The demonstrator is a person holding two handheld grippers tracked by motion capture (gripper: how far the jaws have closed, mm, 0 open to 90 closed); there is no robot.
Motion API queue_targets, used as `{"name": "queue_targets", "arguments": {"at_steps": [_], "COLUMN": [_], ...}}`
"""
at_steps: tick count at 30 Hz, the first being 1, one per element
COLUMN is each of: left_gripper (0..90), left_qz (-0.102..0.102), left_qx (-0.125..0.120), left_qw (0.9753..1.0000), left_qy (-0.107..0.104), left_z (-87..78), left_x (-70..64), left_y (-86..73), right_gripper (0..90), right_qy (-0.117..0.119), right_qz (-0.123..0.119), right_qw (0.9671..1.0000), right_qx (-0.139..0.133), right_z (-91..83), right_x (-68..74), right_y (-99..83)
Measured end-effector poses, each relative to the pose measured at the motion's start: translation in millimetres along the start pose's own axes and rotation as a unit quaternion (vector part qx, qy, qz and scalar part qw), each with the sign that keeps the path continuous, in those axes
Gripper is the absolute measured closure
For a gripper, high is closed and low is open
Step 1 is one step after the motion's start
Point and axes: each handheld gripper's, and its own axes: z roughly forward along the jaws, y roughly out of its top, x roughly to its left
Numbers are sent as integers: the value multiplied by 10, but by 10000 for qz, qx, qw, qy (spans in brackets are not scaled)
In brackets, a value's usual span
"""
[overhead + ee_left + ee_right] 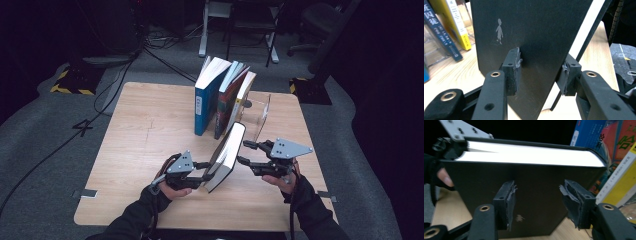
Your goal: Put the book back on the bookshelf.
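A thick black book stands tilted at the table's front centre, its white page edge facing up. My left gripper is shut on its lower near end. In the left gripper view the pads press both sides of the book, which bears a small grey figure. My right gripper is open at the book's right side. In the right gripper view its spread jaws face the black cover, and I cannot tell if the tips touch it.
Three books lean in a row at the back of the wooden table: a blue book, a dark red book and a white and yellow book. A clear bookend stands right of them.
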Motion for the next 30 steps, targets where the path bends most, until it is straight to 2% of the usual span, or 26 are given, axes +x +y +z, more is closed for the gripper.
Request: {"name": "queue_targets", "arguments": {"at_steps": [2,4,6,7,9,11,13,14,17,18,21,22,24,25,27,28,30], "left_gripper": [581,586,593,594,580,484,454,390,307,270,258,250,248,247,245,253,245], "left_qz": [94,185,276,306,298,315,297,335,351,354,145,145,31,31,40,49,6], "left_qx": [68,129,208,215,189,241,334,453,539,587,488,488,370,370,367,424,446], "left_qw": [9999,9994,9986,9983,9982,9977,9975,9968,9967,9960,9958,9958,9947,9947,9921,9899,9868], "left_qy": [118,265,409,450,477,556,556,569,498,572,761,761,959,959,1196,1351,1554], "left_z": [-2,-11,-31,-44,-93,-108,-126,-101,-39,14,112,112,171,171,231,269,327], "left_x": [-28,-68,-105,-116,-137,-154,-205,-253,-310,-335,-321,-321,-324,-324,-333,-340,-338], "left_y": [10,21,27,27,21,20,-1,-25,-46,-55,-84,-84,-93,-93,-95,-94,-96], "right_gripper": [426,395,395,394,385,382,381,374,374,373,354,354,329,329,310,305,305], "right_qy": [-87,-68,-256,-333,-326,-363,-369,-328,-341,-331,-316,-316,-304,-304,-404,-527,-567], "right_qz": [-45,-31,-145,-196,-229,-253,-248,-208,-191,-199,-186,-186,-189,-189,-226,-226,-231], "right_qw": [10000,10000,9995,9992,9991,9988,9988,9991,9990,9990,9991,9991,9990,9990,9985,9981,9979], "right_qx": [-6,-4,75,115,157,184,186,190,206,222,232,232,272,272,292,223,216], "right_z": [-10,-11,10,26,61,88,97,117,139,165,204,204,251,251,289,324,340], "right_x": [27,64,144,174,208,232,235,235,235,246,260,260,255,255,259,273,280], "right_y": [-4,-7,1,6,3,-10,-18,-34,-47,-60,-80,-80,-102,-102,-123,-147,-151]}}
